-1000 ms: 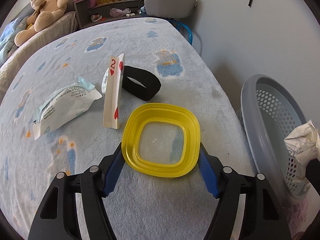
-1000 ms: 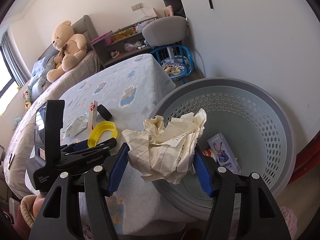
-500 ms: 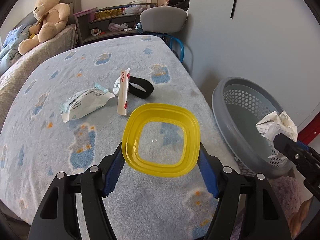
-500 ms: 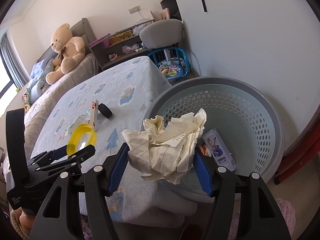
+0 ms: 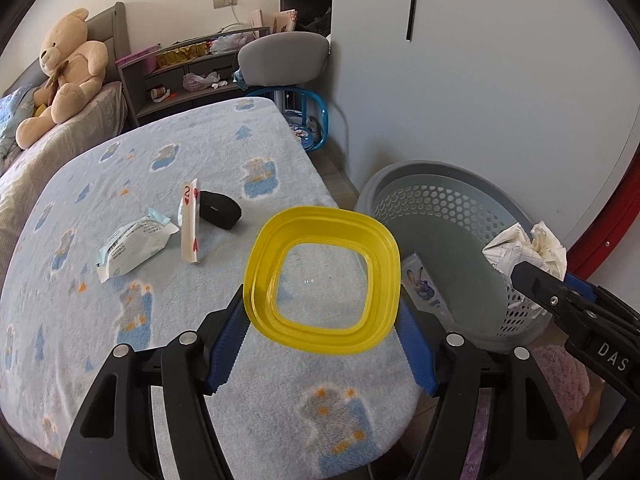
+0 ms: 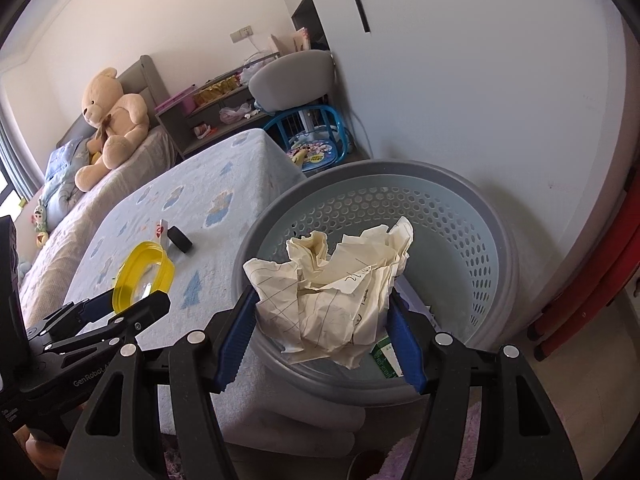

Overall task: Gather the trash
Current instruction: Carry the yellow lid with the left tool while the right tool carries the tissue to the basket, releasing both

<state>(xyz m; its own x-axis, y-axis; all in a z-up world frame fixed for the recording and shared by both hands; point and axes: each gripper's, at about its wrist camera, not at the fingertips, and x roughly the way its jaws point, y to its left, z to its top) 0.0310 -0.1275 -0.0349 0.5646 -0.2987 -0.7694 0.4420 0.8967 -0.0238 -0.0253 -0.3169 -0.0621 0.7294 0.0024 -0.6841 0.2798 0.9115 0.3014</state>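
My left gripper (image 5: 322,342) is shut on a yellow plastic lid (image 5: 324,276), held in the air above the table's right edge, left of the grey perforated basket (image 5: 448,200). My right gripper (image 6: 320,346) is shut on a crumpled paper ball (image 6: 332,288), held over the basket's (image 6: 460,216) near rim. The paper ball also shows in the left wrist view (image 5: 528,248), and the lid in the right wrist view (image 6: 142,270). A small carton (image 5: 420,280) lies inside the basket.
On the blue blanket-covered table (image 5: 120,320) lie a white wrapper (image 5: 132,246), a playing card standing on edge (image 5: 190,220) and a black band (image 5: 220,210). A grey chair (image 5: 282,56), shelves, a teddy bear (image 5: 64,68) and the wall stand behind.
My left gripper has lifted the yellow lid off the table and carried it right toward the basket. My right gripper has moved with the paper ball further over the basket.
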